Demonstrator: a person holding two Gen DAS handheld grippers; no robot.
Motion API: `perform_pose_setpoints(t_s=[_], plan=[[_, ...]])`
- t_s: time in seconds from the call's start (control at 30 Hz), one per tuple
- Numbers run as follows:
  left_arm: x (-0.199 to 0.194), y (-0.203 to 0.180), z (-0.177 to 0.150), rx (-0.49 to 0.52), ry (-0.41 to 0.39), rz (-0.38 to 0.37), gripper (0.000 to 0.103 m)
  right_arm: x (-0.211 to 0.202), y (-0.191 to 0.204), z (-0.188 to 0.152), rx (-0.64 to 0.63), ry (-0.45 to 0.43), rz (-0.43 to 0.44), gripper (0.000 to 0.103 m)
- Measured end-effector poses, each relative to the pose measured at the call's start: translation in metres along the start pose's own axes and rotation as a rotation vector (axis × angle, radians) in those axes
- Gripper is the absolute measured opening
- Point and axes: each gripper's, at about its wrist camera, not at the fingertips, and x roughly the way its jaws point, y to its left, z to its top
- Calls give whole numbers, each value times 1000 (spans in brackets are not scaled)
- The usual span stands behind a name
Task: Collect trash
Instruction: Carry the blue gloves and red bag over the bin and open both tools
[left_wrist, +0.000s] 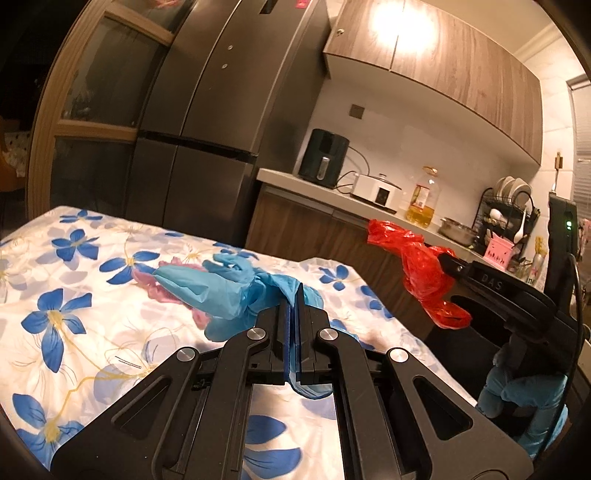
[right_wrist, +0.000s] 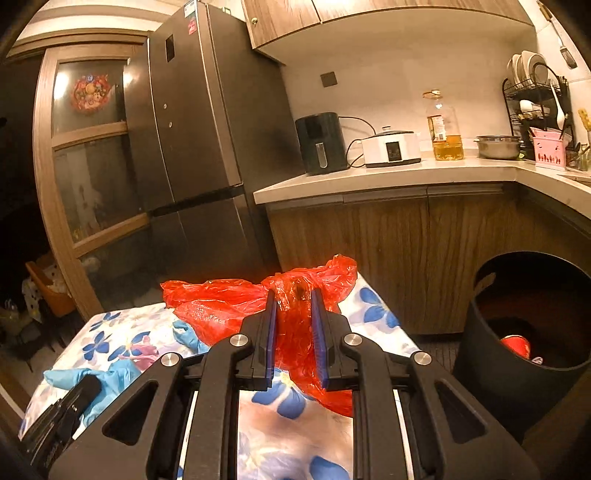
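Left wrist view: the left gripper (left_wrist: 295, 295) has its jaws fully closed, pinching a blue disposable glove (left_wrist: 218, 291) whose thin edge runs down between the pads. The glove's bulk trails forward and to the left of the fingertips, over the table with the floral cloth (left_wrist: 74, 295). A crumpled pinkish scrap (left_wrist: 153, 286) lies on the cloth beneath and just behind the glove. At the right of this view the right gripper (left_wrist: 445, 264) comes in from the side, gripping a red plastic bag (left_wrist: 417, 269) that hangs clear of the table, draping on either side of the fingertips. Below it, a hand in a blue glove (left_wrist: 524, 395) holds that gripper's handle. Beyond stand a dark refrigerator (left_wrist: 207, 129) and a counter (left_wrist: 325, 194) carrying an air fryer (left_wrist: 323, 157) and an oil bottle (left_wrist: 424, 199).

Right wrist view: the right gripper (right_wrist: 294, 299) has its jaws narrowly apart and clamped on a gathered fold of the red plastic bag (right_wrist: 236, 299) — the rest spreads out to the left over the far end of the table (right_wrist: 295, 439). A dark round bin (right_wrist: 524, 332) stands on the floor to the right of the table, with a red object (right_wrist: 515, 345) inside. The left gripper's tip (right_wrist: 86, 387) shows at lower left, against the blue disposable glove (right_wrist: 110, 376).
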Motion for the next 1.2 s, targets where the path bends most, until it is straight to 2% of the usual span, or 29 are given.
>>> perform_pose_setpoints(t_s=[0.3, 0.6, 1.2], plan=[[-10, -39, 6, 52, -15, -52, 0, -41, -28, 6, 19, -44, -37, 18], [-9, -86, 7, 106, -5, -115, 0, -74, -65, 8, 33, -75, -125, 18], [19, -181, 8, 203, 12, -274, 0, -107, -132, 18, 69, -136, -257, 18]])
